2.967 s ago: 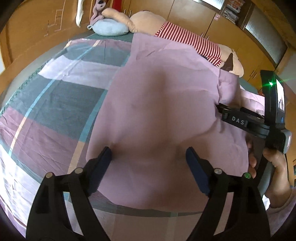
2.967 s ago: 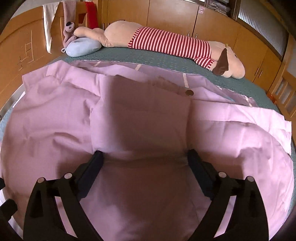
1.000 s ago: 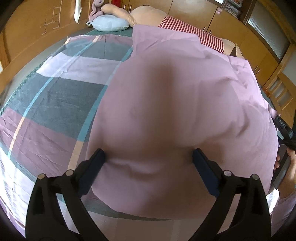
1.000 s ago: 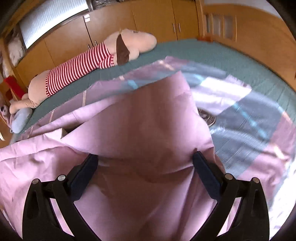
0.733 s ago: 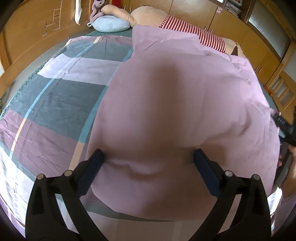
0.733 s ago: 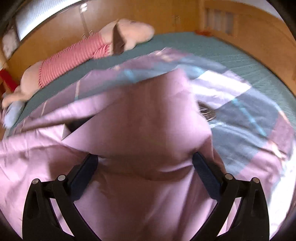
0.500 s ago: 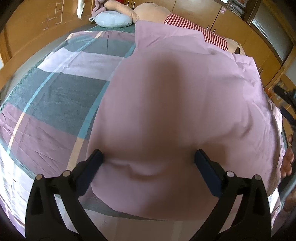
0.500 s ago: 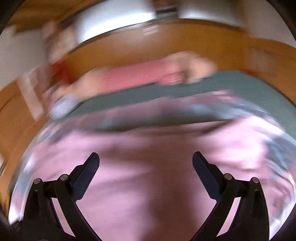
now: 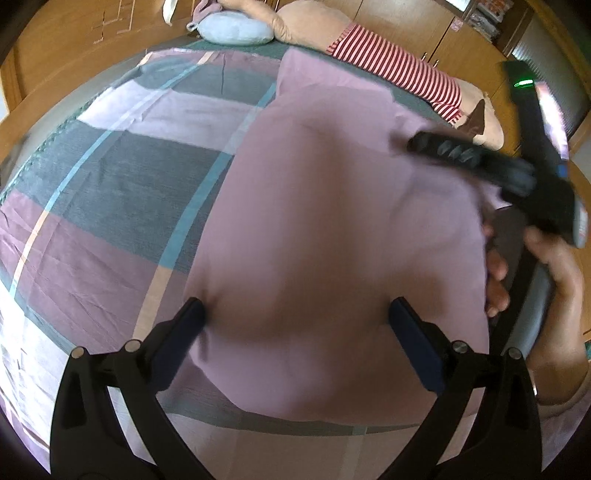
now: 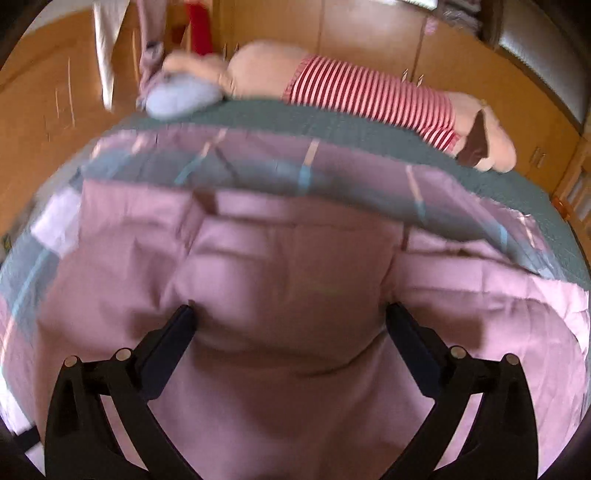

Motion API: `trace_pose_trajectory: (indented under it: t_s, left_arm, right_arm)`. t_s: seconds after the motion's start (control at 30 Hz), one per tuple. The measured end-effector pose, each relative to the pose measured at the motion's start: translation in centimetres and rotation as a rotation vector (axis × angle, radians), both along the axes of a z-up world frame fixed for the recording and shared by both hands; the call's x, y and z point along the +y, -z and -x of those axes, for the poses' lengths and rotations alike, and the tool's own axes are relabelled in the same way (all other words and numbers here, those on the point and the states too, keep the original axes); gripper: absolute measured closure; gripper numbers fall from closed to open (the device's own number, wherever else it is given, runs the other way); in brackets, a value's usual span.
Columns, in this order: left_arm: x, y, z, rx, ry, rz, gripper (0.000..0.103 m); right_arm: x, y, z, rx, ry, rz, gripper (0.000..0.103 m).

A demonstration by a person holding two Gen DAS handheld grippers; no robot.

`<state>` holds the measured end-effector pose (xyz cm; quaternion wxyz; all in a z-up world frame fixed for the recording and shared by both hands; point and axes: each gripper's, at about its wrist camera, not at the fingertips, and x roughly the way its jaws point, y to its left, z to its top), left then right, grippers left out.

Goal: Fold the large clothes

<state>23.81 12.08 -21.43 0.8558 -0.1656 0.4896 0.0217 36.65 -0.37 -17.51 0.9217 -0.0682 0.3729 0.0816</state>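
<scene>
A large pink garment (image 9: 332, 206) lies spread on the bed; it fills the right wrist view (image 10: 295, 295) too, with folded layers. My left gripper (image 9: 295, 325) is open, its fingers wide apart over the garment's near part. My right gripper (image 10: 288, 325) is open too, over the middle of the cloth, nothing between the fingers. In the left wrist view the right gripper's body (image 9: 517, 173) shows blurred at the right, held in a hand above the garment's right edge.
The bed has a plaid cover (image 9: 110, 177) of grey, pink and teal. A long plush toy in a red-striped shirt (image 10: 369, 92) and a blue cushion (image 9: 232, 33) lie at the far side. Wooden cupboards (image 10: 369, 33) stand behind.
The right gripper has swung from the garment's right end back over its middle, facing the plush toy. The left gripper has barely moved. Both stay open.
</scene>
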Motion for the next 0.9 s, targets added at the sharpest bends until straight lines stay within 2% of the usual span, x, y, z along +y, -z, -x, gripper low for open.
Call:
trace_pose_trajectory:
  t_s: [0.13,0.23,0.33,0.37,0.43,0.5,0.53,0.57,0.63,0.7,0.8,0.9]
  left_arm:
    - [0.3,0.2,0.1,0.001,-0.016,0.024,0.002]
    - [0.2,-0.3,0.3,-0.023,-0.026,0.01,0.002]
    - [-0.1,-0.1,0.2,-0.022,-0.017,-0.008,0.002]
    - [-0.1,-0.1,0.2,-0.022,-0.016,-0.01,0.002]
    - [-0.2,-0.3,0.2,-0.024,-0.013,-0.017,0.002]
    - [-0.5,-0.7,0.2,-0.034,-0.015,-0.037,0.002]
    - [-0.8,-1.2,0.4,-0.05,-0.016,-0.06,0.002]
    - [-1.2,-1.9,0.7,-0.073,-0.019,-0.088,0.002]
    - [-2.2,-3.5,1.4,-0.129,-0.018,-0.133,0.002]
    - [-4.1,-5.8,2.9,-0.22,0.012,-0.188,0.002]
    - [-7.7,-8.3,5.6,-0.346,0.048,-0.324,0.002]
    - [-10.9,-9.5,8.0,-0.387,0.114,-0.441,0.002]
  right_arm:
    - [-4.2,-3.3,4.1,-0.117,0.039,-0.17,0.001]
    - [-8.8,-3.5,5.0,-0.127,0.124,-0.158,0.001]
    - [-15.7,-1.5,4.1,-0.065,0.32,-0.064,0.001]
    - [-18.7,-0.9,4.0,-0.055,0.393,-0.06,0.001]
    - [-23.6,-0.3,4.8,-0.066,0.508,-0.098,0.001]
    - [-28.6,0.1,6.0,-0.056,0.67,-0.134,0.001]
    - [-30.8,0.2,6.9,-0.052,0.748,-0.153,0.001]
    - [-32.3,0.0,8.1,-0.074,0.779,-0.182,0.001]
    - [-32.6,-1.2,11.1,-0.173,0.742,-0.224,0.001]
    - [-30.1,-3.1,14.6,-0.252,0.603,-0.202,0.001]
    - [-24.7,-4.6,18.7,-0.238,0.39,-0.143,0.001]
    - [-21.1,-5.4,22.9,-0.246,0.249,-0.174,0.001]
